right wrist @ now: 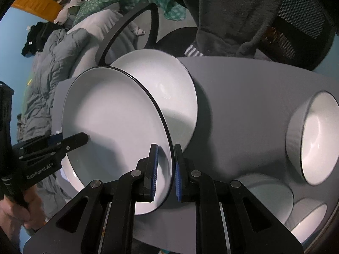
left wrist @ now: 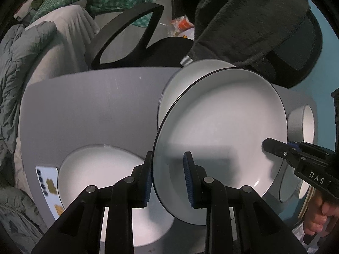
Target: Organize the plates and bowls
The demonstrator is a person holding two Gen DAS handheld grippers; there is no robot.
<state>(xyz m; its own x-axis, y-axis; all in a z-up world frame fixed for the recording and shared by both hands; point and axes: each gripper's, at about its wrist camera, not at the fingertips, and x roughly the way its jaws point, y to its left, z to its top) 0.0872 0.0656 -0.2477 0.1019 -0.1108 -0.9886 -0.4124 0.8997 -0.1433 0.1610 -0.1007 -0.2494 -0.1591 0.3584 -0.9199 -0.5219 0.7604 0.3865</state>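
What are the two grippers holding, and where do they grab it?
Both hold one white round plate with a thin black rim. The left gripper pinches its rim on one side, and the right gripper pinches the opposite rim.

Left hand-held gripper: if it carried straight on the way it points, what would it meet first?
Probably the white plate lying on the grey table right under the left hand-held gripper, which grips the rim of the held plate. Depth is unclear.

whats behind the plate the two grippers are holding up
Behind the lifted plate sits a second white plate on the grey table. Only its upper part shows. Its lower part is covered, so whether it lies flat cannot be told.
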